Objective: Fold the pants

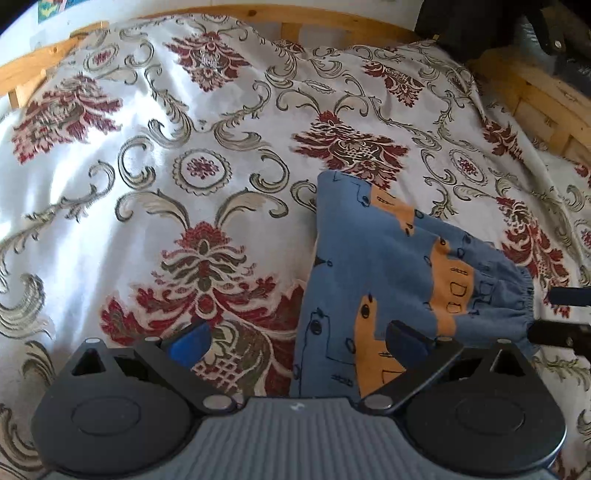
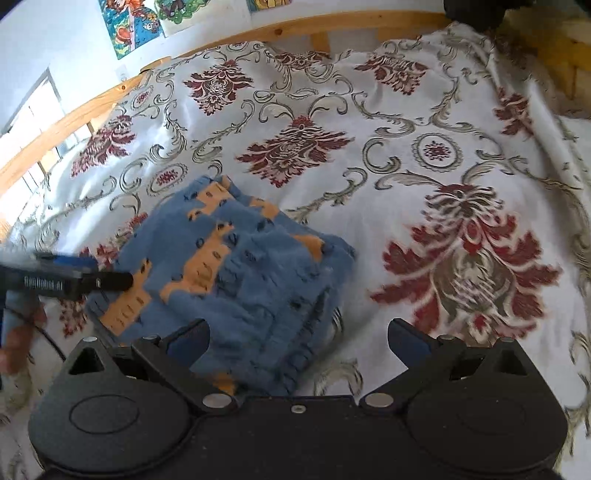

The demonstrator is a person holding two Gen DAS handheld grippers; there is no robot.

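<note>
The left hand-held gripper hangs over the bed with its jaws spread wide and nothing between them. Folded blue and orange pants lie on the patterned bedspread, under its right finger. The elastic waistband points right, near the other hand-held gripper.

White bedspread with red floral pattern, wooden bed frame, colourful posters on wall
</note>
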